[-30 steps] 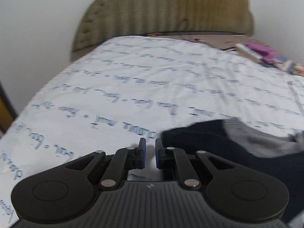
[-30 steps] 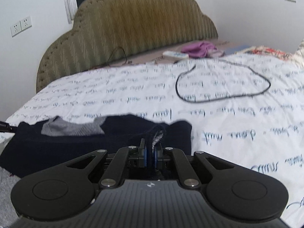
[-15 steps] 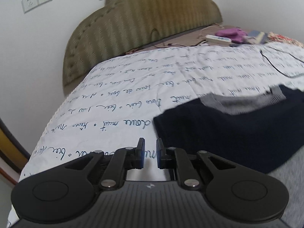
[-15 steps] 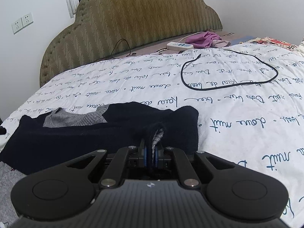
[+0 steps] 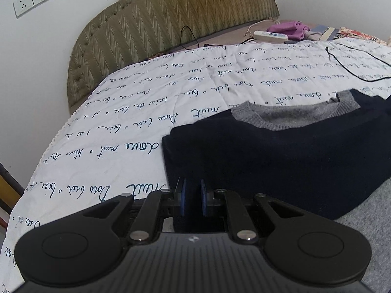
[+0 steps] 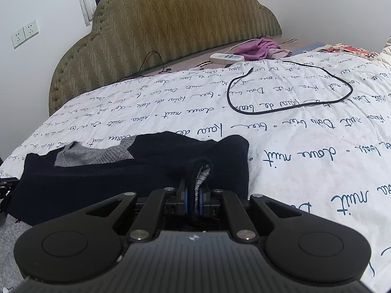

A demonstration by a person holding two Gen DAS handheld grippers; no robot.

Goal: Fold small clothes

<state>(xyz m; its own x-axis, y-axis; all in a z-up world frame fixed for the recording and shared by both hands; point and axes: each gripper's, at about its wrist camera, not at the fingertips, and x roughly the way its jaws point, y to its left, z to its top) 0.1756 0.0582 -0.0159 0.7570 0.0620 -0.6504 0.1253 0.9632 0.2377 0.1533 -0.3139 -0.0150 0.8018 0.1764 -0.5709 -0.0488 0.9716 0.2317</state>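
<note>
Sweater [image 5: 281, 161] lies flat on quilt [image 5: 146, 112]; our right gripper [image 6: 193, 199] clamps its near edge, left gripper [image 5: 193, 199] nearly closed, empty, over left edge; bare quilt beyond.

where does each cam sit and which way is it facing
Left wrist: sits on the left gripper, facing up the bed toward the headboard over the navy sweater's left edge; only its own fingers show.
Right wrist: sits on the right gripper, facing likewise; its pads pinch a sweater fold.
Shared: sweater, headboard, black cable, power strip.
</note>
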